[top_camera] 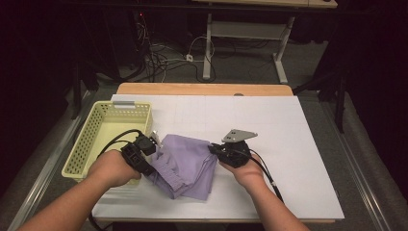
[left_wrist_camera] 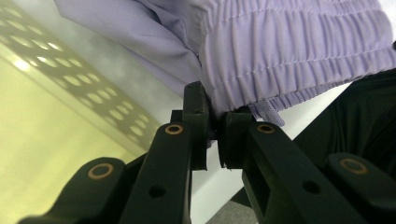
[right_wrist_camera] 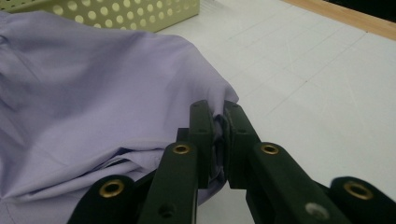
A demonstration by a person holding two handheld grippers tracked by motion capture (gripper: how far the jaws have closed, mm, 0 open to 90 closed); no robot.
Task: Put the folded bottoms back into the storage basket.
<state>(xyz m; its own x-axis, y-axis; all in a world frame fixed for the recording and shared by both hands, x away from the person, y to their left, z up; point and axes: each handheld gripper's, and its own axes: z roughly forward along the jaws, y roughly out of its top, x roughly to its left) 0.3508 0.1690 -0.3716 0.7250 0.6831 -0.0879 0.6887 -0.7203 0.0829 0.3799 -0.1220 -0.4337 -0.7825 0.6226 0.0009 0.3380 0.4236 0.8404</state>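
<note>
The folded lilac garment (top_camera: pixel 185 166) lies on the white table (top_camera: pixel 298 159) beside the yellow basket (top_camera: pixel 103 132); the left gripper (left_wrist_camera: pixel 212 140) pinches its gathered waistband and the right gripper (right_wrist_camera: pixel 218 140) clamps the opposite edge; folding looks done, the move into the basket remains.

Both grippers (top_camera: pixel 155 140) (top_camera: pixel 213 148) are black — brass-ringed screw holes dot their jaws. The right one carries a grey three-cornered plate; black cables trail from each. Forearms look bare — apparently sleeveless.

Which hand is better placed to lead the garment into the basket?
Left, probably. The left gripper pinches the garment's gathered edge right beside the basket; the right gripper grips the far edge.
</note>
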